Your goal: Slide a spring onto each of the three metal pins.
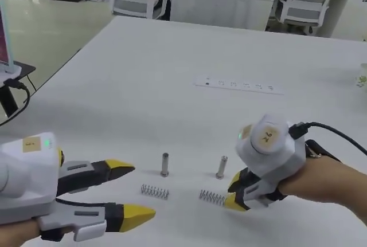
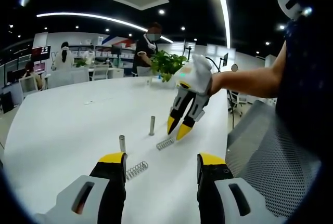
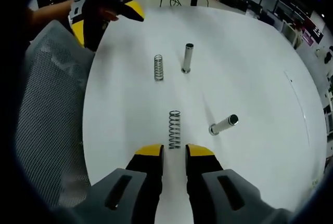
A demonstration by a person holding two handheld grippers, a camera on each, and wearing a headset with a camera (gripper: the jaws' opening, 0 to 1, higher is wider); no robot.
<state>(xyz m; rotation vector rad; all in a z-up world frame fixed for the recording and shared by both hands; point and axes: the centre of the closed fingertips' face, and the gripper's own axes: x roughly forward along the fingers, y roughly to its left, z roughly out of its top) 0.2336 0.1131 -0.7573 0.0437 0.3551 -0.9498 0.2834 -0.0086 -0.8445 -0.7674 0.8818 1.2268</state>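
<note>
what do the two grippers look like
The left gripper and right gripper have white bodies, dark grey jaws and yellow tips. The right one carries a round tan sticker marked 26 and a black cable.

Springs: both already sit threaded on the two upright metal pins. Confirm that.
Wrong. The left spring and the right spring lie flat on the table, beside the left pin and the right pin, which stand upright and bare. The head view shows it.
</note>
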